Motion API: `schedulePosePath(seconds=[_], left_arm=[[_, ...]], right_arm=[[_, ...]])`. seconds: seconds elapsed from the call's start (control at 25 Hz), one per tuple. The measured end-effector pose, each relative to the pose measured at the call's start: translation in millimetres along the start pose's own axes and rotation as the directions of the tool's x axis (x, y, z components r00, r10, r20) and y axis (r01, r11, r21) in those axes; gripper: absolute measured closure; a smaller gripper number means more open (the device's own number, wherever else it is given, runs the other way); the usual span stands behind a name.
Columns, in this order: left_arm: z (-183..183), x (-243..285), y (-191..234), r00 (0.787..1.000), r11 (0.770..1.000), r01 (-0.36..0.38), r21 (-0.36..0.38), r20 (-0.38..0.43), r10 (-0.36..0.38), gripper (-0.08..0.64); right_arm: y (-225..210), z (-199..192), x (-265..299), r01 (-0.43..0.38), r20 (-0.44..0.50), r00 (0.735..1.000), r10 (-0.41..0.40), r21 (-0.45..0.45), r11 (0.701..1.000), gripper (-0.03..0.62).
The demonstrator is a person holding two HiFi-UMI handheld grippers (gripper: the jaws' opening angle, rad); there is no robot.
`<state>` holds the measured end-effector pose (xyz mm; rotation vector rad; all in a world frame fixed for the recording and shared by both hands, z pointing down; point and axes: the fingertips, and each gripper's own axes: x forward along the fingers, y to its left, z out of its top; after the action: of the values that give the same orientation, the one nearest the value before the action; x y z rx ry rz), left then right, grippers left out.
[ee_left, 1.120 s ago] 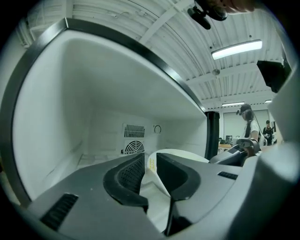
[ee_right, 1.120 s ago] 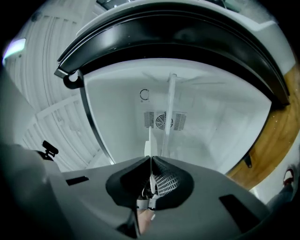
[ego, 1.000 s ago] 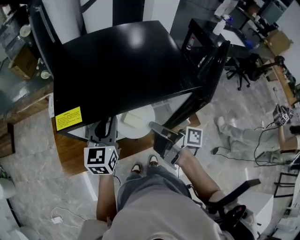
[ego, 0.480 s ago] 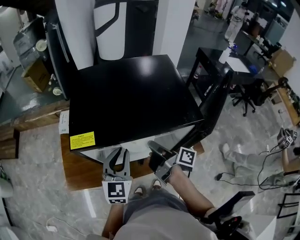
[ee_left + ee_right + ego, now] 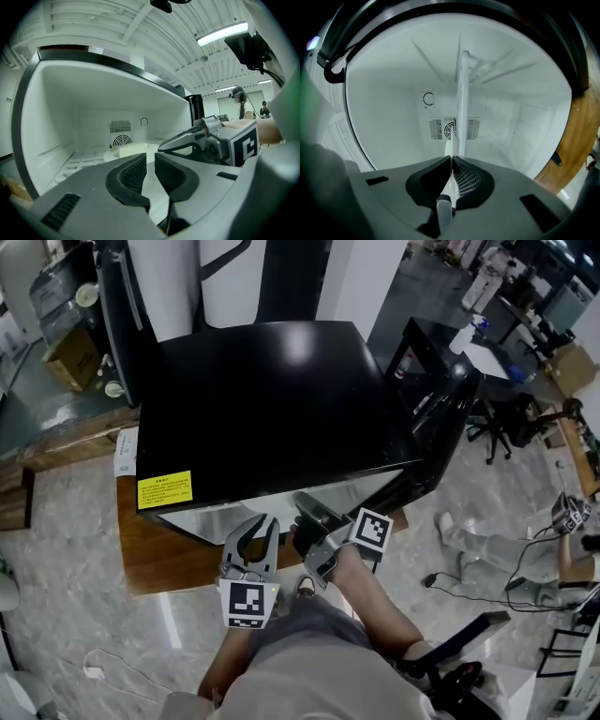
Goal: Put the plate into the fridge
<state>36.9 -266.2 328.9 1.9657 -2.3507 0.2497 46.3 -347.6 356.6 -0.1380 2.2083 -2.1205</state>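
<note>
White plate (image 5: 462, 93) is being held inside the fridge (image 5: 56, 122), pinched by its edge in the right gripper (image 5: 452, 161), while the left gripper (image 5: 150, 161) beside it, a bit open and empty, has just been closing.

One plate (image 5: 463, 93); one fridge (image 5: 262, 409); two grippers (image 5: 258, 521) (image 5: 305, 507)

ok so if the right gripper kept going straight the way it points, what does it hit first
Likely the fridge's back wall, by the fan vent. The right gripper is shut on the plate, seen edge-on, so the plate's far rim would touch first; depth is unclear.
</note>
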Motion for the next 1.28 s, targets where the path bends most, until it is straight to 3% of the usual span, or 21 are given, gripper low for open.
schedulePosePath(seconds=[0.28,0.44,0.52,0.6,0.64,0.72,0.76,0.8,1.0,1.08,1.16,1.28], left_arm=[[-5,17,-19,0.997,0.996,0.076,-0.049,0.01,-0.076,0.493],[-7,25,-15,0.998,0.995,0.07,-0.066,0.016,-0.069,0.495],[-6,28,-13,0.998,0.996,0.068,-0.066,0.019,-0.067,0.5],[-2,29,-9,0.997,0.995,0.07,-0.074,0.036,-0.067,0.502],[-1,28,-7,0.996,0.994,0.072,-0.082,0.049,-0.068,0.502],[-2,25,-5,0.996,0.993,0.069,-0.098,0.064,-0.063,0.502],[-5,24,-4,0.996,0.992,0.066,-0.104,0.063,-0.059,0.502],[-7,25,-3,0.997,0.992,0.062,-0.111,0.059,-0.056,0.505],[-11,23,0,0.997,0.99,0.058,-0.125,0.055,-0.051,0.505],[-13,25,-2,0.997,0.991,0.066,-0.116,0.046,-0.061,0.505],[-15,27,-6,0.997,0.991,0.074,-0.116,0.043,-0.069,0.505],[-14,28,-8,0.996,0.989,0.081,-0.12,0.053,-0.075,0.505]], right_arm=[[8,-3,2,-0.027,-0.06,0.998,0.022,-0.076,0.997,0.558],[19,-2,1,-0.088,-0.11,0.991,0.077,-0.098,0.991,0.452],[25,-3,-1,-0.1,-0.128,0.988,0.082,-0.144,0.985,0.428],[30,-11,-5,-0.085,-0.124,0.991,0.055,-0.255,0.963,0.428],[31,-18,-8,-0.055,-0.111,0.994,0.017,-0.346,0.937,0.428],[26,-31,-11,0.017,-0.082,0.994,-0.074,-0.549,0.835,0.428],[23,-35,-10,0.033,-0.076,0.992,-0.103,-0.622,0.783,0.428],[20,-36,-8,0.037,-0.078,0.99,-0.119,-0.663,0.748,0.436],[18,-36,-5,0.002,-0.144,0.976,-0.166,-0.747,0.664,0.436],[16,-35,-7,-0.018,-0.181,0.962,-0.205,-0.791,0.612,0.434],[13,-31,-11,-0.023,-0.181,0.948,-0.263,-0.861,0.508,0.436],[15,-20,-16,0.007,-0.088,0.941,-0.326,-0.96,0.28,0.482]])
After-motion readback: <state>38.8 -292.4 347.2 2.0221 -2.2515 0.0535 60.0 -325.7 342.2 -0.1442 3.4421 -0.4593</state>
